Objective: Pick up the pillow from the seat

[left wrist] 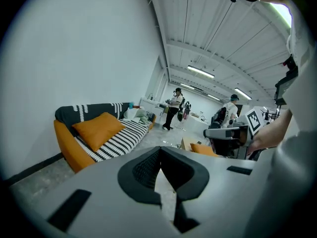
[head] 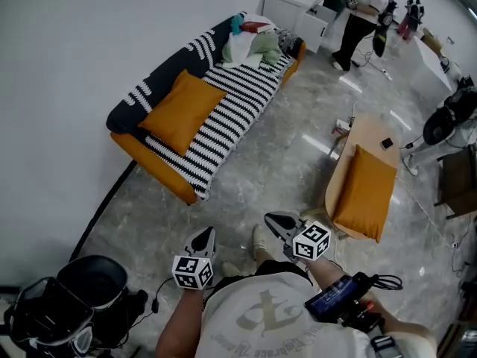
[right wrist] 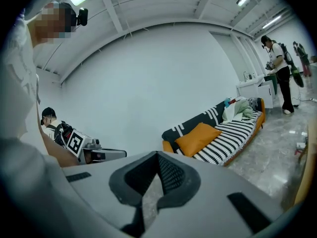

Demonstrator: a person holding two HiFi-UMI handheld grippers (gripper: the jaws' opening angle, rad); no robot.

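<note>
An orange pillow [head: 364,193] lies on a light wooden seat [head: 369,136] to my right. A second orange pillow [head: 182,110] leans on the back of a sofa [head: 158,174] with a black-and-white striped cover; it also shows in the left gripper view [left wrist: 98,128] and the right gripper view [right wrist: 198,137]. My left gripper [head: 203,237] and right gripper [head: 277,221] are held close to my body, well short of both pillows. Both are shut with nothing between their jaws [left wrist: 159,151] [right wrist: 157,155].
A pile of clothes [head: 251,46] sits at the sofa's far end. A person [head: 359,21] stands by white cabinets [head: 294,10] at the back. Black equipment [head: 74,304] stands at my lower left. A small black object [head: 387,143] lies on the seat. Grey polished floor separates me from the sofa.
</note>
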